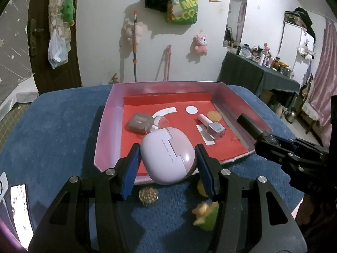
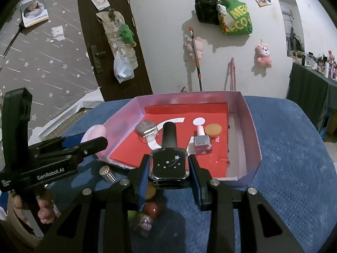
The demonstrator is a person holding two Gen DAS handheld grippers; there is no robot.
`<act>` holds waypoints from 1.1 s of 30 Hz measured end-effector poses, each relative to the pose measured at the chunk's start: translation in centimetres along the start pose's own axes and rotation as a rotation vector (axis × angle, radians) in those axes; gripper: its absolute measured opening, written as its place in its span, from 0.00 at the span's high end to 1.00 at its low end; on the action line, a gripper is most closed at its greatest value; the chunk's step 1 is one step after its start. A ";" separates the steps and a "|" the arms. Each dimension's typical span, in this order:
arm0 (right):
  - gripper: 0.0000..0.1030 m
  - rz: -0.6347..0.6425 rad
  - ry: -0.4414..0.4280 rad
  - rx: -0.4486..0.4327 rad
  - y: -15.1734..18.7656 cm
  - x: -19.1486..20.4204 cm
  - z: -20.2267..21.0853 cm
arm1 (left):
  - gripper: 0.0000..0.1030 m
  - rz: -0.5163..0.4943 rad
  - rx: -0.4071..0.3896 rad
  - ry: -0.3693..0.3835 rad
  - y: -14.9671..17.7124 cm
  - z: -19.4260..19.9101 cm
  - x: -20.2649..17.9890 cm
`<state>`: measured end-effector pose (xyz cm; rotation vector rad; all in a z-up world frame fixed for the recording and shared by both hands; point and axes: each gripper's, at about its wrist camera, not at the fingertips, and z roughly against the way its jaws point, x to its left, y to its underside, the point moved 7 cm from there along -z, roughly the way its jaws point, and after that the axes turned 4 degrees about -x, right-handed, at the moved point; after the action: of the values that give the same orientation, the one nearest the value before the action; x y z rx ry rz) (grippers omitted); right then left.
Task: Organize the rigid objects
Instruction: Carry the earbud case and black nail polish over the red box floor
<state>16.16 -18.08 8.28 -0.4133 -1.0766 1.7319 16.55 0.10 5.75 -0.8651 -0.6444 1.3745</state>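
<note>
- While I hold both grippers above the blue cushion (image 1: 63, 126), the biggest thing before me is the pink-walled tray (image 1: 109, 113) with its red floor, lying flat on that cushion.
- My left gripper (image 1: 168, 162) is clamped on the lilac rounded case (image 1: 168, 156), its blue pads pressing each side; the case hangs over the tray's near edge, small print running across its lid.
- My right gripper (image 2: 168, 168) is closed tight on the black nail polish bottle (image 2: 169, 164), square-bodied with white stars and a tall black cap pointing towards the tray, just above the near rim.
- Only the right wrist view shows my hand (image 2: 45, 208) on the left tool's handle; only the left view shows the lit phone screen (image 1: 20, 206) at the cushion's left edge.
- Inside the tray lie a grey-brown case (image 1: 139, 123), a pink nail polish bottle (image 1: 212, 126) and an orange disc (image 1: 214, 116).
- On the cushion under the grippers sits a small silver studded piece (image 1: 148, 196), and beside it a green and yellow figure (image 1: 205, 215), seen clearly only from the left.
</note>
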 end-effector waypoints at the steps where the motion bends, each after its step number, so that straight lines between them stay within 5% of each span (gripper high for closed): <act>1: 0.64 -0.001 -0.001 0.001 -0.2 -0.1 -0.2 | 0.51 0.000 0.003 0.000 -0.2 -0.2 0.0; 14: 0.64 -0.020 -0.011 0.064 -1.8 -1.7 -3.6 | 0.51 0.019 0.097 0.026 -1.2 -4.6 0.6; 33: 0.63 -0.023 -0.032 0.254 0.9 -2.8 -9.0 | 0.51 0.031 0.293 0.072 1.5 -10.0 0.5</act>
<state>23.15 -16.36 2.07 -0.2138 -0.8658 1.8318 23.97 -0.94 -1.01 -0.6873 -0.3637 1.4172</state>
